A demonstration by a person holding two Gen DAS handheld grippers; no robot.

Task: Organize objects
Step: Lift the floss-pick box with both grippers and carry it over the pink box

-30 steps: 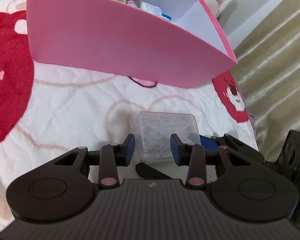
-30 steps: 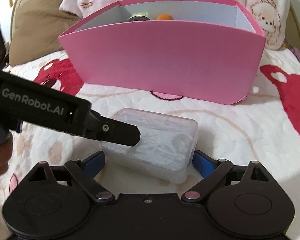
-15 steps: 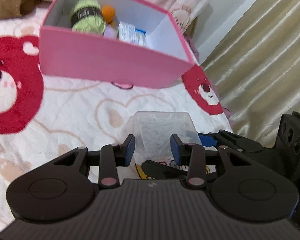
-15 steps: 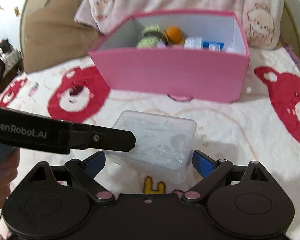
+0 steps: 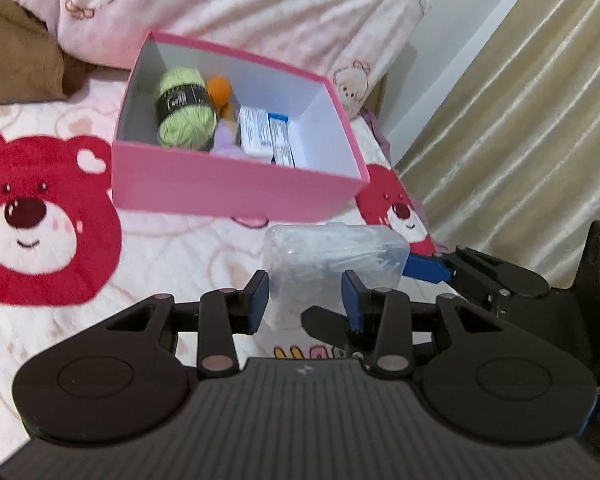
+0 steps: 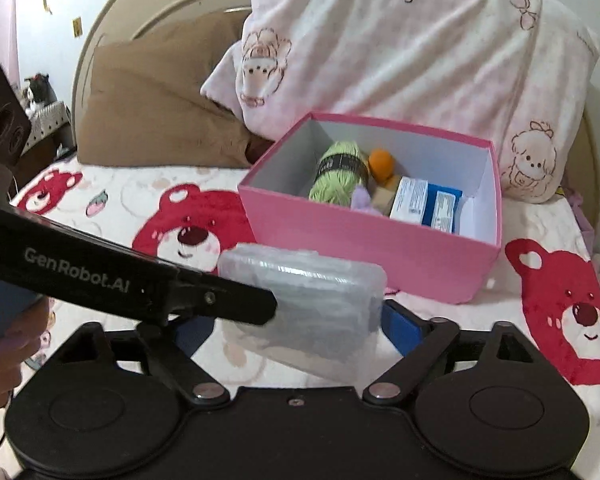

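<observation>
A clear plastic box [image 5: 332, 256] [image 6: 312, 304] hangs in the air in front of the pink box [image 5: 236, 184] [image 6: 360, 248]. My left gripper [image 5: 304, 300] is shut on its near short side, blue pads on both faces. My right gripper [image 6: 300, 328] spans the clear box's length and its jaws are closing. Its right pad [image 6: 400, 324] rests on the box's end; the other pad is mostly hidden behind the left gripper's finger [image 6: 220, 300]. Inside the pink box lie green yarn [image 5: 184, 112], an orange ball [image 5: 219, 90] and white-blue cartons [image 5: 264, 136].
The pink box stands on a white bedspread with red bears [image 5: 32, 220]. A pink-white pillow [image 6: 400, 48] and a brown cushion [image 6: 152, 112] lie behind it. A beige curtain [image 5: 520, 120] hangs at the right. A hand [image 6: 4, 344] holds the left gripper.
Both grippers have risen with the clear box off the bedspread, so the pink box's inside now shows. The right gripper's pads have drawn in toward the box's ends.
</observation>
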